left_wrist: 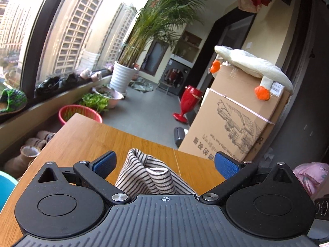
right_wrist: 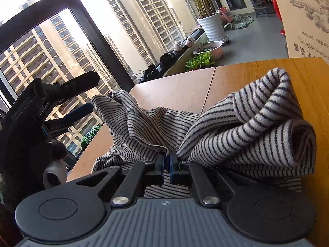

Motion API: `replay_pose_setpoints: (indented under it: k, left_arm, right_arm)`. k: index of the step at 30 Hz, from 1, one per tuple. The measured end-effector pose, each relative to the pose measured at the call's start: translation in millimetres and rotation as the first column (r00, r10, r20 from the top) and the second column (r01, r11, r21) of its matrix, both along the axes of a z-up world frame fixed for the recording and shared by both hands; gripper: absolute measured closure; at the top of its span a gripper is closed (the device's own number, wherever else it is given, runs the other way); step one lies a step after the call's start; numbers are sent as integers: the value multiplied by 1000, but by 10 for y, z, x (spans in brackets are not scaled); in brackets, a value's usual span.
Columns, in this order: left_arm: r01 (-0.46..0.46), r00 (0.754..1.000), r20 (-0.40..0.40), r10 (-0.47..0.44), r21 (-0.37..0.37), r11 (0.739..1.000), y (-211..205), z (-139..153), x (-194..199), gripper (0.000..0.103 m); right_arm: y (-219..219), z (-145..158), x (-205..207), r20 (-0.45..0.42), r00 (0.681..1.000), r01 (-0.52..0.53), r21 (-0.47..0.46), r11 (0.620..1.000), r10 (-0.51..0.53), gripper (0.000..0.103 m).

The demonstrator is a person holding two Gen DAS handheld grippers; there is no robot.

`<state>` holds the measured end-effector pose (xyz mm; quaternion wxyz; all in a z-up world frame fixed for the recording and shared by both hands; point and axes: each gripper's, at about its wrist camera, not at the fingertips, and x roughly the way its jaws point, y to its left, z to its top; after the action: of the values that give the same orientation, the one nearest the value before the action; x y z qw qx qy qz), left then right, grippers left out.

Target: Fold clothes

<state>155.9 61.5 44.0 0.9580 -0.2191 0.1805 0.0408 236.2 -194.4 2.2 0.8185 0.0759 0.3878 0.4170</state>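
Striped top [right_wrist: 236,123] is bunched in a heap on the wooden table [right_wrist: 176,88], nowhere near flat. In the right wrist view it fills the centre, with one thick rolled lobe out at 3 o'clock and a thinner flap peaking toward 10 o'clock.

Right claw [right_wrist: 167,160]: pads pinched nearly together on a gathered edge of the cloth at the base of the heap. Looks like several layers are caught, not one hem.

Left claw [left_wrist: 164,162]: spread wide, gripping nothing. In its own view a striped fold [left_wrist: 148,175] pokes up between the blue pads [left_wrist: 104,162] without touching them. From the right wrist view the same claw sits at 9 o'clock, off the table edge, fingers apart.

Risks, my read:
- The right pinch holds a wad. Lift or pull and the whole heap follows instead of opening out, so the fold starts crooked.
- The rolled lobe at 3 o'clock lies near the table's right side. A drag that way could tip it over the edge.
- The left claw closing on the nearest fold would likely grab mid-fabric, not a corner or hem, so the twist stays.
- A thin knit bite could slip under tension.

Cardboard box [left_wrist: 242,121] stands beyond the table at 2 o'clock in the left view, well apart.
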Motion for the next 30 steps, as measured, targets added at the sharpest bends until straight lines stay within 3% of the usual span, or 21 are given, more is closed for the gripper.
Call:
replay_pose_setpoints:
  k: [2,3,4,5,12,15,18,19,21,26,30]
  left_arm:
    - [-16,998,-59,17,21,1000,0,-70,123,0]
    - [-26,996,-89,29,36,999,-6,-116,164,8]
    - [-16,994,-109,20,41,999,-17,-153,142,24]
    - [-5,992,-129,11,46,999,-28,-190,120,49]
    - [26,990,-137,-8,129,991,-150,-326,-279,50]
    - [31,994,-110,-13,165,986,-200,-356,-404,50]
    - [35,995,-101,-17,180,983,-213,-363,-479,50]
    - [36,995,-100,-18,183,983,-212,-361,-499,50]
    - [38,994,-107,-18,186,982,-192,-338,-556,46]
    - [43,993,-119,-24,163,986,-124,-259,-779,32]
    - [-54,999,13,53,126,991,-95,129,-880,27]
  right_arm:
    - [-42,-28,-25,-4,1000,6,14,1000,-6,99]
    - [-73,-38,-30,-7,1000,11,22,1000,-11,99]
    - [-105,-46,-35,-11,1000,16,28,999,-15,99]
    - [-136,-48,-40,-7,1000,18,33,999,-18,99]
    - [-292,210,-273,138,990,-21,11,1000,19,96]
    - [-357,478,-338,249,968,-2,35,999,-7,96]
    - [-400,615,-257,334,940,63,35,997,-71,86]
    - [-419,580,-160,319,943,98,17,995,-99,82]
    - [-486,471,-18,270,952,152,-20,988,-141,82]
    - [-727,140,-117,183,971,167,-62,984,-153,84]
    - [-840,30,-266,173,971,175,-41,984,-165,85]
